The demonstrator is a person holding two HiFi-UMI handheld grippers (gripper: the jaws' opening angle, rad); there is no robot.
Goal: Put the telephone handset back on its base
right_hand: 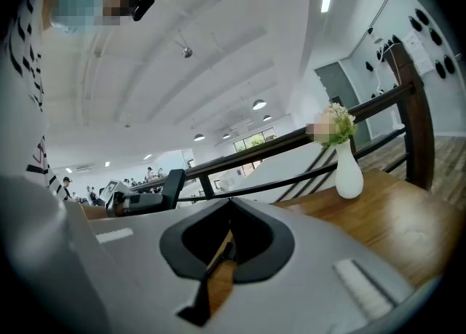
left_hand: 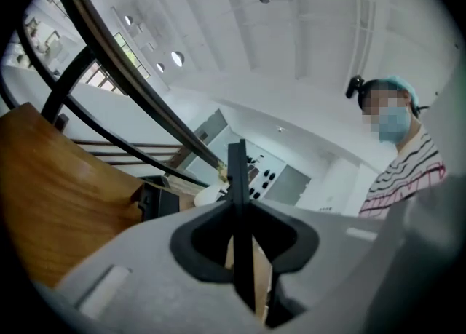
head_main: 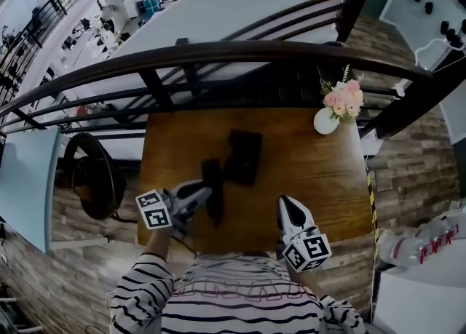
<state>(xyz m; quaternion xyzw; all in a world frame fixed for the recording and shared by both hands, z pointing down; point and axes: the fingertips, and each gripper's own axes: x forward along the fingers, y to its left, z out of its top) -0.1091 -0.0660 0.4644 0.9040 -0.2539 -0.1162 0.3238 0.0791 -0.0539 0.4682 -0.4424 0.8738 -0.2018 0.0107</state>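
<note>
The black telephone base [head_main: 244,155] stands near the middle of the wooden table [head_main: 320,180]. The black handset [head_main: 213,191] is just in front and to the left of it, apart from the base, its long side running front to back. My left gripper [head_main: 206,196] reaches in from the left and is shut on the handset's middle. In the left gripper view the handset [left_hand: 237,169] shows edge-on between the jaws of that gripper [left_hand: 238,212], with the base [left_hand: 156,200] beyond. My right gripper [head_main: 287,207] hovers at the table's front right, shut and holding nothing, and its jaws [right_hand: 229,205] meet at the tips.
A white vase with pink flowers [head_main: 328,120] stands at the table's far right corner, also in the right gripper view [right_hand: 348,172]. A dark railing [head_main: 218,56] runs behind the table. A round black chair [head_main: 91,176] sits to the left. The person's striped sleeves are at the front edge.
</note>
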